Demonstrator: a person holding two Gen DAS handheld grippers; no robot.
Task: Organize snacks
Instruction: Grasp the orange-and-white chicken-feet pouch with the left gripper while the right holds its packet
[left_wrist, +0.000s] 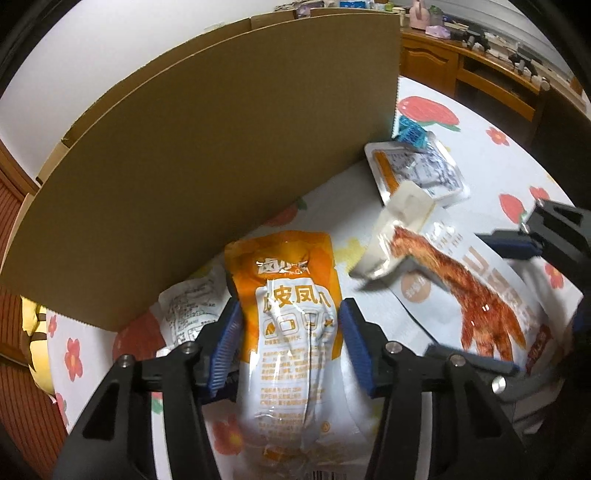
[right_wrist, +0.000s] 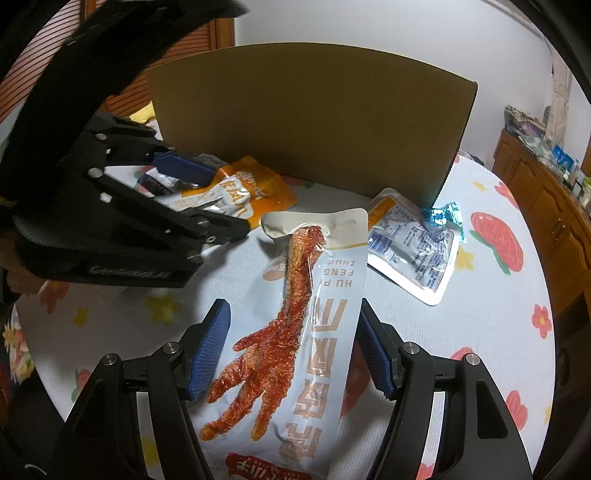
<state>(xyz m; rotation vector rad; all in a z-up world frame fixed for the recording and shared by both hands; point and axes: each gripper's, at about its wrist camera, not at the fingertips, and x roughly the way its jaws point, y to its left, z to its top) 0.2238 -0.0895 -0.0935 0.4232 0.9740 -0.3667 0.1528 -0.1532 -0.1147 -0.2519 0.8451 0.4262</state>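
Scene: a bench (right_wrist: 491, 317) under a white cloth printed with red flowers, snack packets scattered in front of a tall cardboard box (left_wrist: 207, 155), the landmark used for every place below
Left tongs (left_wrist: 291, 334): they straddle an orange-and-white chicken-feet pouch (left_wrist: 291, 332); the left blue pad seems to touch the pouch edge while the right one stands just off it, so this reads as a grip not yet clenched
Right tongs (right_wrist: 291, 347): blue pads sit either side of a long white packet showing a red chicken foot (right_wrist: 295, 332); both look to press its edges, though the film hides the contact, so probably grasping it
Where the snacks lie: the orange pouch is just in front of the box wall; the white packet is near the box, its top end pointing toward it; a clear-fronted orange packet (right_wrist: 410, 243) and a small blue wrapper (right_wrist: 443, 218) rest by the box's right corner
Doing this step well: close squarely across the pouch's middle, not its slippery sealed edge, lift until it clears the rim of the box, and keep the two tongs apart
Risk: glossy film may slide out of a shallow pinch
Box contents: cannot be seen; only the outer wall shows, so whether anything is inside is unknown
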